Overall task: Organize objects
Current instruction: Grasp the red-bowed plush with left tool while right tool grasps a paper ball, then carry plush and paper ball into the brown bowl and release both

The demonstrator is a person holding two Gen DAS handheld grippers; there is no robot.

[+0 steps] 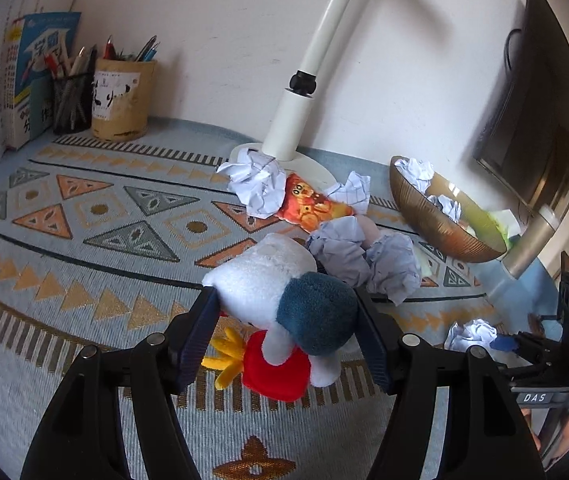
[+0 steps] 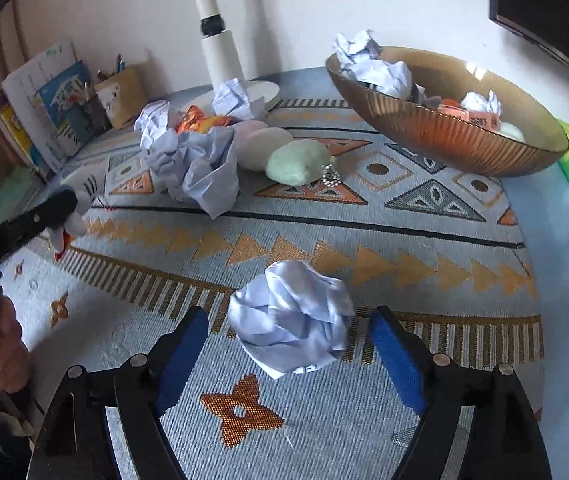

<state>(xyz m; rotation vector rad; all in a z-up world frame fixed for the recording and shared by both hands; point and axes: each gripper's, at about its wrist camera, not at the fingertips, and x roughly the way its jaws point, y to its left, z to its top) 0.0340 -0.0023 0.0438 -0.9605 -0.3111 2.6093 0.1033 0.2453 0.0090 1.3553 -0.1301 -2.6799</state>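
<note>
**Plush toy gripped on the left, paper ball lined up on the right**

The plush toy [image 1: 284,300] (white body, blue patch, red and yellow bits) sits between the pads of the left gripper [image 1: 290,332], which is clamped on it just above the patterned tablecloth [image 1: 84,240]. Whether it is lifted clear of the cloth I cannot tell. The right gripper [image 2: 288,344] is spread wide with a crumpled paper ball [image 2: 290,316] lying on the cloth between its fingers, neither pad touching it.

In my judgement two pickups are in hand: the toy is already grasped, and the paper ball is the next grasp. That calls for closing evenly on the ball, which should crush easily, then carrying it to the bowl [image 2: 444,140] at the far right.

The ribbed amber bowl already holds several crumpled papers [image 2: 368,64], a pinkish packet and something pale at its far end (hard to make out). Left of it lies an unsorted pile: more paper wads [image 2: 196,164], an orange snack wrapper [image 1: 308,204], two smooth egg-shaped objects [image 2: 296,160] and a small bead chain, all near the lamp base [image 2: 260,92]. Against the wall at far left stand two pen holders [image 1: 120,96] full of pens, beside upright books [image 1: 32,72].
</note>
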